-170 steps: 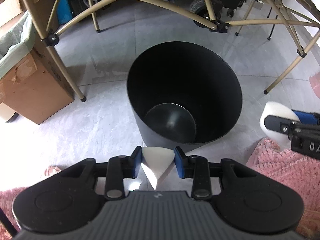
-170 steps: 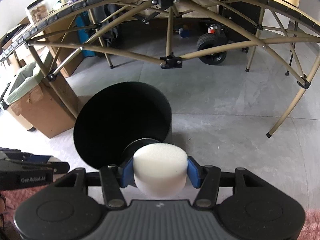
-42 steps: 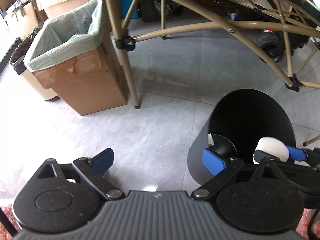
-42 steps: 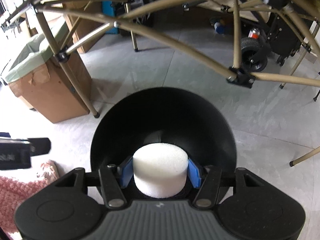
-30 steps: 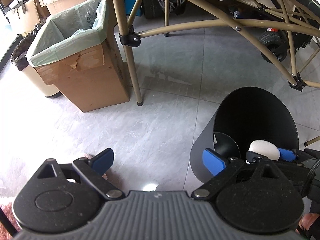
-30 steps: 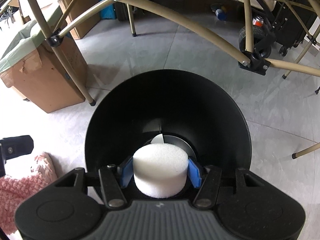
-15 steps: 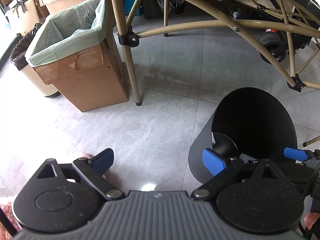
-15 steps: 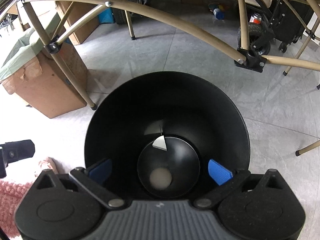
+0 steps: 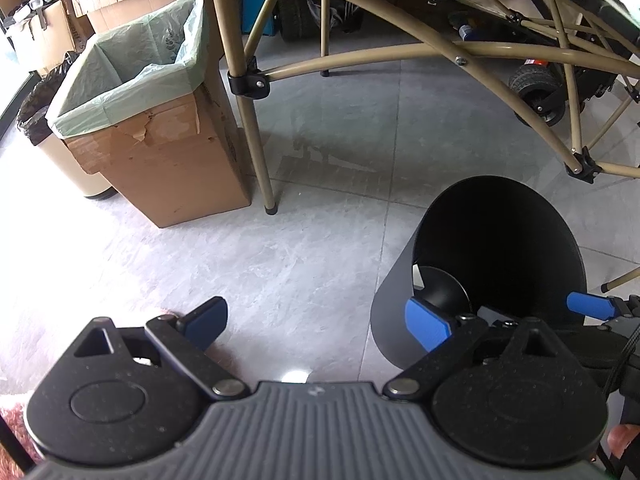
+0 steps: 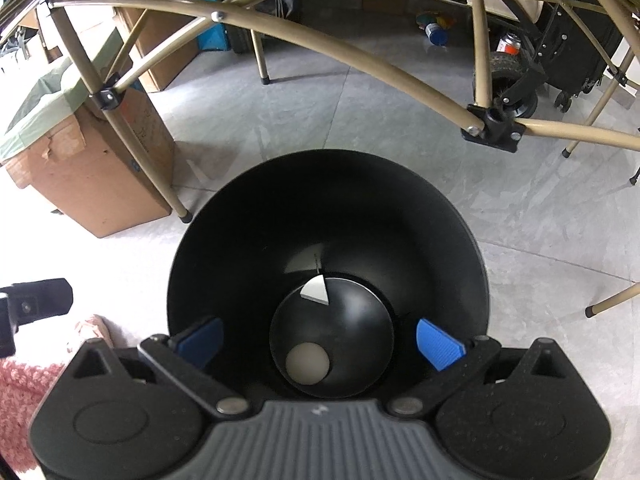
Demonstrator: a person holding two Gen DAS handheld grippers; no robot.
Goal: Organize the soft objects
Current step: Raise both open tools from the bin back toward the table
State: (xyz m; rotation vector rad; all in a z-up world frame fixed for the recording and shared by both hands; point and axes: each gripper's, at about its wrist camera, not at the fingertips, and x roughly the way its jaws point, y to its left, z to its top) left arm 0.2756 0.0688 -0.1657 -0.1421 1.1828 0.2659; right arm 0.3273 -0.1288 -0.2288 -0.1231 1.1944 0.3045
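Since a second ago, the round white foam piece (image 10: 307, 363) has left our right claw (image 10: 320, 342) and now lies at the bottom of the black bin (image 10: 328, 216), directly below the gap between the claw's blue pads. Our right claw stands spread as wide as it goes and holds nothing. Its pads hang just over the near rim of the bin, one to each side of the opening.

A second white foam piece, wedge-shaped (image 10: 316, 290), rests on the bin floor too, a little farther from the claw than the round one and apart from it.

Our left claw (image 9: 320, 320) is also wide open and empty. It sits to the left of the bin, over bare grey floor tiles (image 9: 280, 264), with its right pad overlapping the bin's near left wall in the view. From this side we see only a sliver of the wedge piece inside the bin (image 9: 496, 248); the round piece is hidden.

Ahead of the left claw and to its left stands a cardboard box (image 9: 168, 160) lined with a pale green bag. Tan metal frame legs (image 10: 320, 44) arch across the floor beyond both claws. A pink knitted cloth (image 10: 24, 400) lies at the lower left of the right claw.
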